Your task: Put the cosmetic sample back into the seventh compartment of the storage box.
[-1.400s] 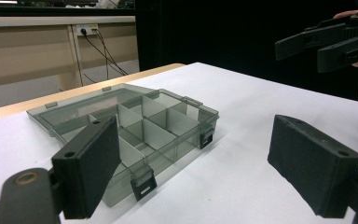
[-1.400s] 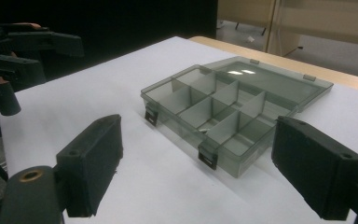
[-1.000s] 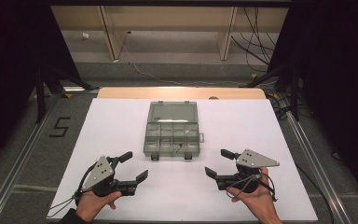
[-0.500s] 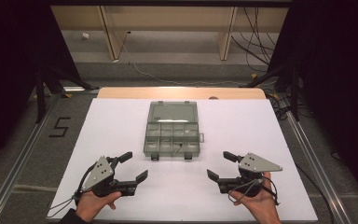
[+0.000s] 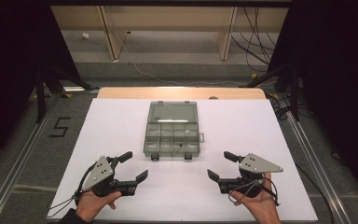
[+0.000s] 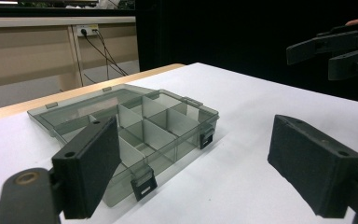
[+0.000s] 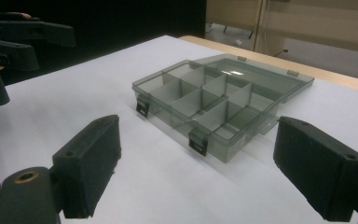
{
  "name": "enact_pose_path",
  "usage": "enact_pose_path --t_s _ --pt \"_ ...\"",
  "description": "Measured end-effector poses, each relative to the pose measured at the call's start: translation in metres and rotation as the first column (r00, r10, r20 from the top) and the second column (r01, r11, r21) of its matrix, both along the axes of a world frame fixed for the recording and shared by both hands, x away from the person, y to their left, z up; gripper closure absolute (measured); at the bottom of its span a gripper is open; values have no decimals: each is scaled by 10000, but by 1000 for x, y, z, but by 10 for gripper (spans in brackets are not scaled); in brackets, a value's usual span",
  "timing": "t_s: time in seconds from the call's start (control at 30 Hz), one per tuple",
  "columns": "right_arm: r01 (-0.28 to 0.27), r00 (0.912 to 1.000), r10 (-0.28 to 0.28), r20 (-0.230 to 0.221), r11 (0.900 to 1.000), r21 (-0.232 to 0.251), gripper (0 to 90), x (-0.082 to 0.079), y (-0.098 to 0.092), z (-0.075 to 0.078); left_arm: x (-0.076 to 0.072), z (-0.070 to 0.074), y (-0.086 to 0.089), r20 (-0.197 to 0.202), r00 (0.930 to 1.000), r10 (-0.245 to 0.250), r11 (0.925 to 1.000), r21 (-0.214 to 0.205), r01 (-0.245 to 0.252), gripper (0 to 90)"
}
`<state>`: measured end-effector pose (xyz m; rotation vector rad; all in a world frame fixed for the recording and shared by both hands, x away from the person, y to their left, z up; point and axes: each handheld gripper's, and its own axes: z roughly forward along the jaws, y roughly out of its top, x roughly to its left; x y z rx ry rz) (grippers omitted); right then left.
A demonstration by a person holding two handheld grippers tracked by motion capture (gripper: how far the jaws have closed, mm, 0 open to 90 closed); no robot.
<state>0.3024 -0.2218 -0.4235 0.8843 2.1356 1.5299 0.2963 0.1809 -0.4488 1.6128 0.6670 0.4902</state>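
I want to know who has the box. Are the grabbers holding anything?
No, nothing is held. The left gripper and right gripper are both open, apart from the open organizer box on the white table.

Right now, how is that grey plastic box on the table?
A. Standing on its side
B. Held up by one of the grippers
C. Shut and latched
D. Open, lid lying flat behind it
D: the box sits on the table with its lid folded back flat, its divided compartments showing, and both grippers, left and right, apart from it.
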Motion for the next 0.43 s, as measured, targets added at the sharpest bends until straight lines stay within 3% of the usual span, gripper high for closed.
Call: enact_pose_path --t_s 0.43 --pt "93 9999 -94 -83 9999 -86 161 0 -1 0 0 0 0 19 10000 12 10000 -3 -12 159"
